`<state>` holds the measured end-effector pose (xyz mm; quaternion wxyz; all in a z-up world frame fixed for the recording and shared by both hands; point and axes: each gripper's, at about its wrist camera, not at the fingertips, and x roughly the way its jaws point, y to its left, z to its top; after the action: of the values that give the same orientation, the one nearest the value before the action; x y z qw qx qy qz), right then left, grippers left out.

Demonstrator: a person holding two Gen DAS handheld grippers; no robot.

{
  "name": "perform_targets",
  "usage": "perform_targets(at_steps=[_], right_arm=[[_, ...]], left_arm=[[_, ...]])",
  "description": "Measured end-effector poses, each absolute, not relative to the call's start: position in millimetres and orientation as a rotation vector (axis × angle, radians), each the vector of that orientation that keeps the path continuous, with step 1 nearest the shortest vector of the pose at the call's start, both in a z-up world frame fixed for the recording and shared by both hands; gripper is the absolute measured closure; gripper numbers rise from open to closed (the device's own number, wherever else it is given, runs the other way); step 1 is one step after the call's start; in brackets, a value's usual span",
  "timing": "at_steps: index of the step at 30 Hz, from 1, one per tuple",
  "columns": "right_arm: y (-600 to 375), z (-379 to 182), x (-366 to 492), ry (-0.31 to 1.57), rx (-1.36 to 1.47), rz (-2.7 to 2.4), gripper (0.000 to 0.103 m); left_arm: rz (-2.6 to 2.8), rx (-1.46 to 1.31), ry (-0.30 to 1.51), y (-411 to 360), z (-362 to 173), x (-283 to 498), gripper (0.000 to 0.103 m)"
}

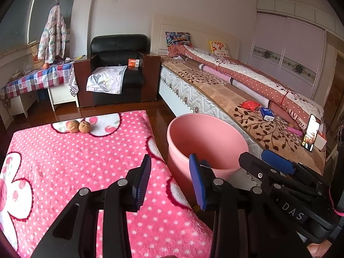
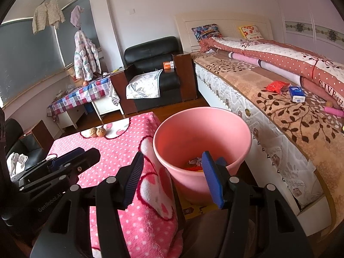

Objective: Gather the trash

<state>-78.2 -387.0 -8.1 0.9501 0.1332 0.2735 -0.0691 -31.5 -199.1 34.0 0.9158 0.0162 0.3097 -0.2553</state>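
**Both grippers empty beside the pink bin**

Left gripper [image 1: 169, 182], jaws part open and closing with nothing between them, hangs over the pink dotted blanket [image 1: 75, 161]. Right gripper [image 2: 172, 178] stands open and empty at the pink bin [image 2: 202, 133], with trash [image 2: 194, 165] inside. Two walnuts [image 1: 78, 126] lie at 11 o'clock on the blanket.
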Motion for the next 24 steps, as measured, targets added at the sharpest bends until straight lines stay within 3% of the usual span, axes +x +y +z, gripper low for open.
perform_targets(at_steps=[24], right_arm=[[-381.6,-8.1,-78.3,0.553,0.272,-0.145,0.046]], left_arm=[[-0.522,0.037,0.639,-197.4,34.4,-33.5,0.068]])
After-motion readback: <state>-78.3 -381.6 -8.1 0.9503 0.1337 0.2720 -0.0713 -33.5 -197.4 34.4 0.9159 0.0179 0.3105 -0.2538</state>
